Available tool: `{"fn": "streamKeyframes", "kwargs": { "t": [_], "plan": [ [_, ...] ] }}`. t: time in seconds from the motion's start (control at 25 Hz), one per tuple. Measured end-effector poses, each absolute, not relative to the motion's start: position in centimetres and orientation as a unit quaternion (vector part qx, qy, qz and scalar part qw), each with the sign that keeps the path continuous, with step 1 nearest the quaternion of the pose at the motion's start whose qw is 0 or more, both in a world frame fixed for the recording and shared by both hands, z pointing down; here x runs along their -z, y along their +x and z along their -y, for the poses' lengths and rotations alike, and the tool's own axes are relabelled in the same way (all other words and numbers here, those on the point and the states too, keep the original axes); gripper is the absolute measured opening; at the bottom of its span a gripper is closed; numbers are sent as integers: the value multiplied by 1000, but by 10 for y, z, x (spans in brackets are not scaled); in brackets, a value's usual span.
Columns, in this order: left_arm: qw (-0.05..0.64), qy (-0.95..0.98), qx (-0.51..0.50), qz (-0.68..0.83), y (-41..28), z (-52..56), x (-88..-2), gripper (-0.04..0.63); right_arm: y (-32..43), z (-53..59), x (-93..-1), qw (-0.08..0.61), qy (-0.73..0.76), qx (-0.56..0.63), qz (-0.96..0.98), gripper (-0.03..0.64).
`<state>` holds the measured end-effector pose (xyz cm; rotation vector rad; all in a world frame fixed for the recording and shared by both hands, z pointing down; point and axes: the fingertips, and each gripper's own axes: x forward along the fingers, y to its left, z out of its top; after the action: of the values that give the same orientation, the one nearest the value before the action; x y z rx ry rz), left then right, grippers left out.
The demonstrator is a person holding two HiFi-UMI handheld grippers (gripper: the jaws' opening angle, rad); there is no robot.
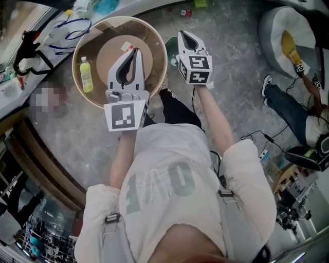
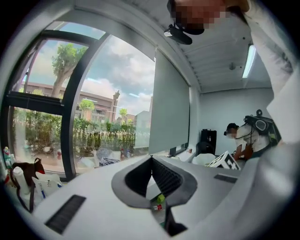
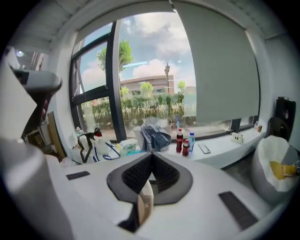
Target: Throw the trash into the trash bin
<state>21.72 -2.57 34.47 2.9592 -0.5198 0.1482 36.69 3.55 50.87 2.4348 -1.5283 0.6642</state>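
The round, brown see-through trash bin [image 1: 90,36] stands on the grey floor [image 1: 231,67] right in front of the person. A yellow-green plastic bottle [image 1: 86,74] lies inside it against the left wall, so that piece of trash is where it belongs. The left claw [image 1: 136,51] hangs over the bin's mouth with its tips together and nothing in them. The right claw [image 1: 181,34] is just past the bin's right rim, tips pressed together too. In its own view a pale beige sliver [image 3: 144,206] shows low in the gap behind them; I can't tell whether it is a scrap or only the bin's edge beyond.

The job doesn't look finished to me. A small red-and-white bit of litter [image 1: 186,12] and a green scrap [image 1: 200,3] lie on the floor beyond the bin, and the plain risk is leaving them there. To fetch them, both claws need opening first, or closed tips will only shove the pieces away. The reach also passes a light bin, easily clipped and tipped, which would spill the bottle. A black cable [image 1: 257,134] trails across the floor to the right, ready to catch a foot.
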Motion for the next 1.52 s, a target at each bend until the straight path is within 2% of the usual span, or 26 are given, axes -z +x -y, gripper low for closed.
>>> {"fn": "streamKeyframes", "kwargs": {
  "t": [0.24, 0.4, 0.56, 0.84, 1.2, 1.52],
  "plan": [
    [16, 970, 45, 239, 151, 57, -264, 11, 293, -3, -348, 7, 816, -119, 566, 14],
    [-17, 961, 80, 263, 108, 74, -219, 11, 233, 17, -276, -46, 789, -81, 608, 14],
    [-32, 949, 101, 298, 71, 92, -200, 11, 182, 41, -235, -47, 758, -34, 649, 14],
    [-39, 941, 107, 320, 49, 104, -194, 11, 140, 60, -224, -22, 732, -6, 681, 14],
    [-34, 941, 107, 319, 52, 106, -199, 11, 146, 65, -239, -40, 725, -46, 686, 14],
    [-23, 941, 100, 323, 59, 110, -207, 11, 146, 66, -244, -34, 701, -35, 711, 15]
  ]
}}
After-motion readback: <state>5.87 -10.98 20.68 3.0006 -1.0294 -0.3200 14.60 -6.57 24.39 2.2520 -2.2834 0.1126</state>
